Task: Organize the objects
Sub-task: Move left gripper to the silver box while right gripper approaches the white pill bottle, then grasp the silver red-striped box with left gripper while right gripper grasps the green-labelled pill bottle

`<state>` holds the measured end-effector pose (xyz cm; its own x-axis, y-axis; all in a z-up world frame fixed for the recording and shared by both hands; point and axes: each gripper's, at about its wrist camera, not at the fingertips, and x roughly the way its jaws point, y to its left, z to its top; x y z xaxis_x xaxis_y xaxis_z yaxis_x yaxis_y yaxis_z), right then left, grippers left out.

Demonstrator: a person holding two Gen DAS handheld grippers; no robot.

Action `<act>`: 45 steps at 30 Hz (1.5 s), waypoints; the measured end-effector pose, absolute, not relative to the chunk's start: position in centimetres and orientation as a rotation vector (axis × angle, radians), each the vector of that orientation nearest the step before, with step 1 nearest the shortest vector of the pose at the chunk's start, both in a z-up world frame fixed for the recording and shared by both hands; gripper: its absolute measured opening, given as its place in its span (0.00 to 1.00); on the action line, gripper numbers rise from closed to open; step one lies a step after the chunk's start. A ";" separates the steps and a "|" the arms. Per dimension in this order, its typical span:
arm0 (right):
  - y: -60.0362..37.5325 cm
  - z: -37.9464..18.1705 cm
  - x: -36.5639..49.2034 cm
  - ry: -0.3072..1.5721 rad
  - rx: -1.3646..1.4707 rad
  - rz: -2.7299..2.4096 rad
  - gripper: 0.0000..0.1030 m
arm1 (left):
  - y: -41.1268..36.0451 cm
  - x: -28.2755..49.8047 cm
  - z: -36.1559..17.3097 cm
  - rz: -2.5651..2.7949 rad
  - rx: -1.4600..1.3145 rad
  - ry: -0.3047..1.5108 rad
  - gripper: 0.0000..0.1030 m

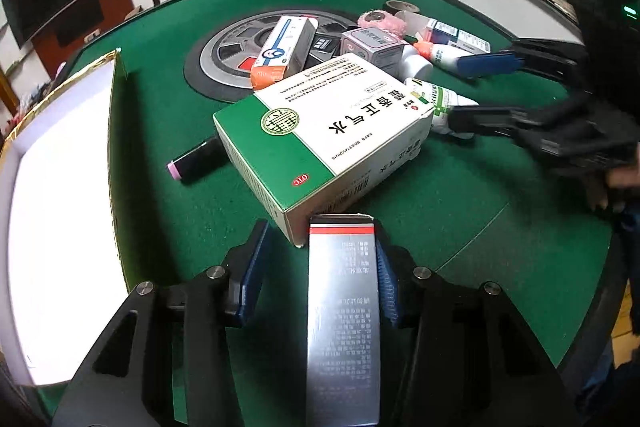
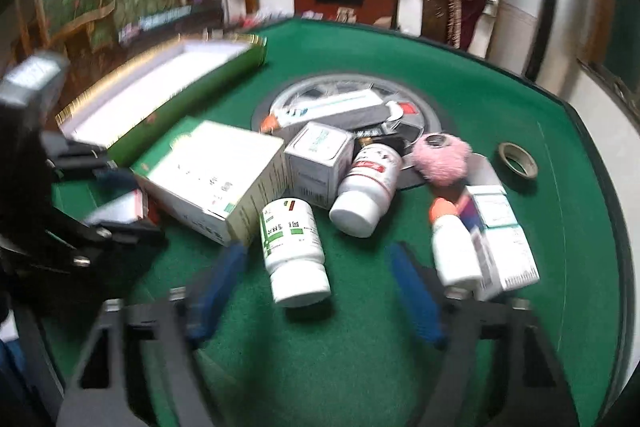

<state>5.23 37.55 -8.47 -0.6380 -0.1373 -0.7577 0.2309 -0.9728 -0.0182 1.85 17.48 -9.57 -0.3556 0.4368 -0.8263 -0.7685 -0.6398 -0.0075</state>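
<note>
In the left wrist view my left gripper (image 1: 320,267) has a silver box with a red stripe (image 1: 344,307) between its fingers. The box leans on the right pad, and green felt shows between it and the left pad. The same box (image 2: 116,207) shows blurred at the left of the right wrist view. My right gripper (image 2: 316,267) stands open low over the table. A white bottle with a green label (image 2: 294,251) lies on its side between its fingertips, touching neither pad. From the left wrist this gripper (image 1: 480,93) reaches in from the right towards that bottle (image 1: 440,99).
A large green-and-white carton (image 1: 324,135) lies mid-table, a black tube with a pink cap (image 1: 196,161) beside it. An open white-lined green box (image 1: 60,207) stands at the left. Small boxes, a red-labelled bottle (image 2: 368,183), a pink puff (image 2: 440,159) and a tape roll (image 2: 518,159) crowd the round hub (image 1: 224,59).
</note>
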 end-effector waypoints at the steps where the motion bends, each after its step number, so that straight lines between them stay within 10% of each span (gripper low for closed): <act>1: 37.2 -8.9 4.4 0.186 1.248 -2.644 0.60 | 17.3 1.8 -9.5 2.036 -1.092 0.499 0.47; 6: 36.3 -10.0 3.2 0.214 1.285 -2.600 0.60 | 17.2 2.2 -9.6 1.963 -1.109 0.559 0.47; 10: 36.7 -10.3 3.6 0.186 1.272 -2.597 0.32 | 17.0 2.5 -9.7 1.943 -1.085 0.584 0.42; 11: 36.8 -10.3 3.7 0.183 1.274 -2.606 0.32 | 16.9 2.3 -9.7 1.937 -1.090 0.561 0.26; 45: 38.3 -8.1 4.3 -0.077 1.190 -2.745 0.32 | 18.0 2.2 -9.8 2.152 -1.017 0.561 0.27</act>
<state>4.31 38.34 -8.13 -0.6744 -0.1563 -0.7216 0.1155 -0.9876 0.1060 2.24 17.99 -9.75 -0.4618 0.3956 -0.7939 -0.7328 -0.6745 0.0901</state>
